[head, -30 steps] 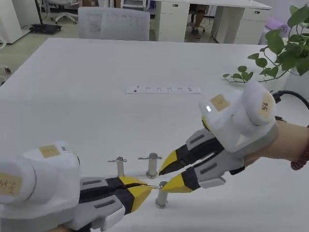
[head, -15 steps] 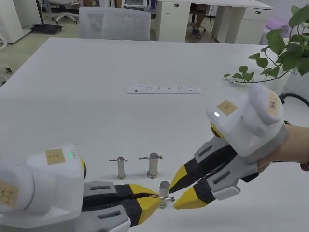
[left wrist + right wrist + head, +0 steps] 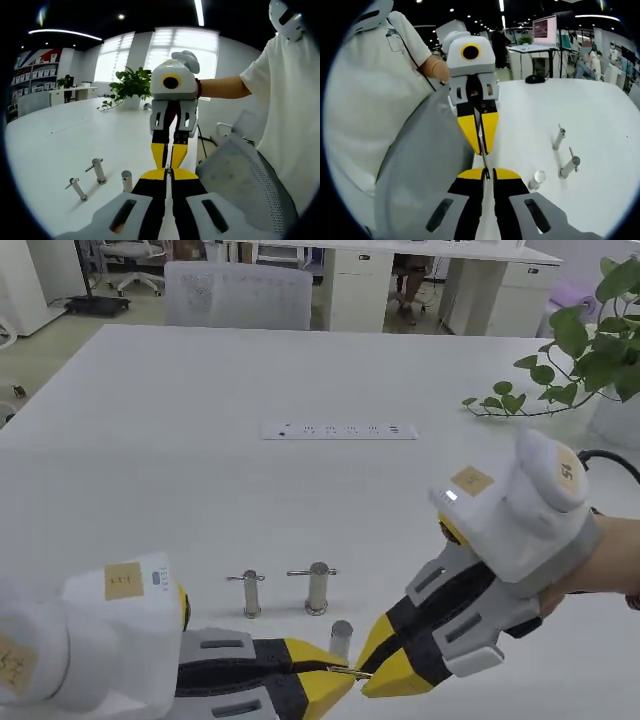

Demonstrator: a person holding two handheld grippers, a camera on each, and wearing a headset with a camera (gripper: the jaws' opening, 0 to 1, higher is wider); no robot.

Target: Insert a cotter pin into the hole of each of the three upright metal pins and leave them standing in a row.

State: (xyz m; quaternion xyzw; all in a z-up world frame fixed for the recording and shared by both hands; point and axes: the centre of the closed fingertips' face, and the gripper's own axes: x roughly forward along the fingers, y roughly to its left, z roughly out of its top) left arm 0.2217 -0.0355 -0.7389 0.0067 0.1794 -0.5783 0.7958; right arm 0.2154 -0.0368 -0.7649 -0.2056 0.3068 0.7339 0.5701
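1. The left claw [image 3: 333,683] and right claw [image 3: 380,676] meet tip to tip — both pinched shut on the thin silver wire cotter pin [image 3: 352,672].
2. The bare upright grey metal pin [image 3: 341,633] stands just beyond those tips; free one claw, then level the wire with its hole.

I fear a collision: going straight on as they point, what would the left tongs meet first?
The right tongs, directly ahead of the left tongs, tip to tip, with the cotter pin between them.
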